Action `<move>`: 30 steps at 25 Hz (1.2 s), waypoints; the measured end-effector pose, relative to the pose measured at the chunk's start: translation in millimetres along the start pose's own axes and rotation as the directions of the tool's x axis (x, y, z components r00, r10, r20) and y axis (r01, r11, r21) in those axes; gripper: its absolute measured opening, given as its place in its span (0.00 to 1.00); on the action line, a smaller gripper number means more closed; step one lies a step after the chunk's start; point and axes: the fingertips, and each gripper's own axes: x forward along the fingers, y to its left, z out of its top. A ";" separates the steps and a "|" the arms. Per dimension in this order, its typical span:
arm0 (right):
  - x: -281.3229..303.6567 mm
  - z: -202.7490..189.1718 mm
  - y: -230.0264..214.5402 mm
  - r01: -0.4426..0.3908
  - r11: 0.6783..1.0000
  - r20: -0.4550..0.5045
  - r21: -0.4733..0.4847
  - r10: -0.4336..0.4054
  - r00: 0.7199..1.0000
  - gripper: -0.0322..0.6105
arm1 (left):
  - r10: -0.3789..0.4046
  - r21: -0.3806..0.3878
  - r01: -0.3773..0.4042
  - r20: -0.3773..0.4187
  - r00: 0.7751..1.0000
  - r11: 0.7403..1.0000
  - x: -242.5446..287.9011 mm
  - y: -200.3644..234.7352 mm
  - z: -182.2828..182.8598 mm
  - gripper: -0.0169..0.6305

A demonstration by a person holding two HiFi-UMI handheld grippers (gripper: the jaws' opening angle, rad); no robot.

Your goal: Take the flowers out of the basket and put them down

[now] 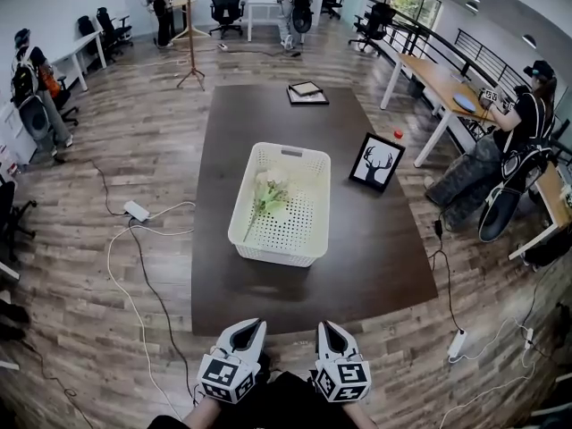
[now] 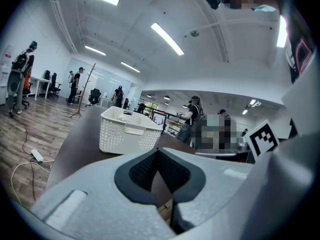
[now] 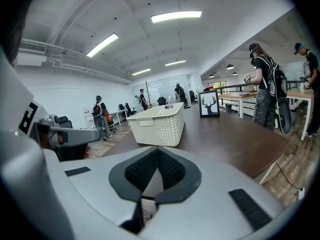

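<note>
From the head view, a white perforated basket [image 1: 279, 250] sits mid-way along the dark worktop [image 1: 380, 262]. The flowers [image 1: 268, 195] lie inside it, toward its left wall. A framed deer picture [image 1: 376, 162] stands just right of the basket. The left gripper [image 1: 255, 327] and right gripper [image 1: 330, 329] are side by side off the worktop's near edge, well apart from the basket.

In the left gripper view, its jaws are together with nothing between them, and the basket [image 2: 125, 134] stands ahead on the worktop.

In the right gripper view, those jaws are likewise closed and empty. The basket [image 3: 160, 125] is ahead, with the deer picture [image 3: 209, 104] beyond it.
</note>
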 end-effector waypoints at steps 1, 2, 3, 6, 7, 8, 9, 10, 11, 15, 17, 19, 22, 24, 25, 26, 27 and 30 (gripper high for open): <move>5.5 2.6 1.5 -0.002 1.000 0.001 0.000 0.002 1.000 0.06 | -0.003 0.001 0.003 -0.001 1.000 1.000 3.1 5.1 2.4 0.04; 10.8 5.4 3.4 -0.006 1.000 0.004 0.002 0.006 1.000 0.06 | -0.006 0.004 0.006 -0.002 1.000 1.000 6.2 10.3 4.7 0.04; 16.1 8.3 5.5 -0.011 1.000 0.009 0.005 0.011 1.000 0.06 | -0.009 0.007 0.009 -0.004 1.000 1.000 9.1 15.6 7.2 0.04; 32.0 16.2 10.5 -0.014 1.000 0.019 0.006 0.013 1.000 0.06 | -0.020 0.015 0.020 -0.001 1.000 1.000 18.0 31.3 15.9 0.04; 36.7 17.5 11.5 -0.008 1.000 0.020 0.006 0.008 1.000 0.06 | -0.025 0.014 0.025 -0.002 1.000 1.000 20.7 36.0 17.8 0.04; 41.0 18.0 12.7 -0.003 1.000 0.019 0.010 0.003 1.000 0.06 | -0.030 0.014 0.030 -0.004 1.000 0.999 22.8 40.7 18.8 0.04; 45.2 18.1 14.4 0.002 1.000 0.018 0.014 -0.002 1.000 0.06 | -0.035 0.014 0.035 -0.007 0.999 0.999 24.5 45.4 19.6 0.04; 49.3 18.2 16.4 0.006 1.000 0.016 0.017 -0.006 1.000 0.06 | -0.041 0.015 0.041 -0.011 0.999 0.999 26.1 49.9 20.5 0.04; 53.4 18.4 18.6 0.010 1.000 0.015 0.019 -0.010 1.000 0.06 | -0.048 0.017 0.049 -0.014 0.999 0.999 27.8 54.2 21.8 0.04; 68.4 19.8 27.1 0.021 0.999 0.013 0.026 -0.021 1.000 0.06 | -0.074 0.022 0.074 -0.024 0.997 0.997 34.2 70.9 27.2 0.04; 73.5 20.7 32.8 0.024 0.999 0.013 0.026 -0.024 1.000 0.06 | -0.080 0.022 0.080 -0.023 0.997 0.997 35.0 79.1 30.1 0.04; 76.4 21.6 39.2 0.029 0.999 0.015 0.025 -0.030 0.999 0.06 | -0.082 0.021 0.082 -0.021 0.996 0.996 33.7 87.7 32.8 0.04; 81.0 24.6 45.2 0.033 0.999 0.016 0.022 -0.033 0.999 0.06 | -0.076 0.016 0.076 -0.014 0.997 0.997 32.7 99.8 38.0 0.04; 84.2 27.4 45.1 0.038 0.999 0.014 0.021 -0.039 0.999 0.06 | -0.069 0.012 0.070 -0.011 0.998 0.998 32.4 105.4 41.6 0.04; 85.2 29.0 44.0 0.045 0.999 0.015 0.021 -0.045 0.999 0.06 | -0.068 0.012 0.068 -0.011 0.998 0.998 31.7 106.9 42.9 0.04; 86.1 31.0 42.8 0.052 0.998 0.018 0.023 -0.053 0.998 0.06 | -0.067 0.012 0.067 -0.010 0.998 0.998 30.7 108.0 44.1 0.04; 87.2 33.8 42.2 0.057 0.998 0.024 0.027 -0.058 0.998 0.06 | -0.065 0.013 0.065 -0.009 0.998 0.998 29.5 109.5 45.3 0.04; 92.5 49.2 47.9 0.030 0.999 0.058 0.041 -0.032 0.998 0.06 | -0.049 0.014 0.049 0.003 0.999 0.999 27.2 117.0 49.7 0.04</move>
